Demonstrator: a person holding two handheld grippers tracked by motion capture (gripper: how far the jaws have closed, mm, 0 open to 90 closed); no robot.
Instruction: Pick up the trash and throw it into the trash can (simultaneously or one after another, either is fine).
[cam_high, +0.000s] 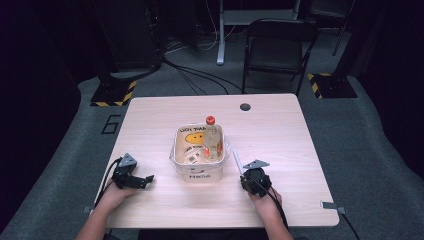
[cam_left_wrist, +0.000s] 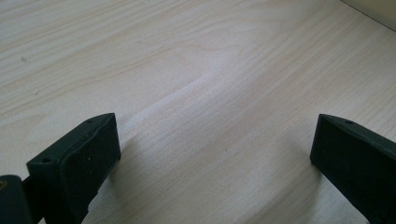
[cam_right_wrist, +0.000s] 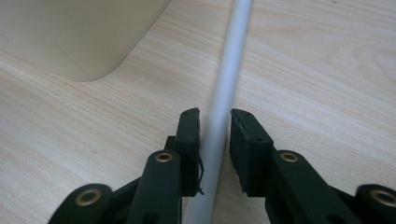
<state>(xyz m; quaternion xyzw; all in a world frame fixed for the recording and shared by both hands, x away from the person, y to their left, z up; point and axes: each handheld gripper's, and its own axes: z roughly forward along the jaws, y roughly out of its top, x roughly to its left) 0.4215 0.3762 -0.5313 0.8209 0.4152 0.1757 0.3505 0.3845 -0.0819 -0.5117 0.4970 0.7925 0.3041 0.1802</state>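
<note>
A square tub stands near the middle of the table. Inside the tub a bottle leans against its right wall, with the cap toward the far side. Just right of the tub a thin tube lies on the table, apart from the tub wall. The right gripper is at the near end of this tube, which passes between its jaws. The left gripper rests on the table well left of the tub. Behind the table a folding chair stands on the floor.
</note>
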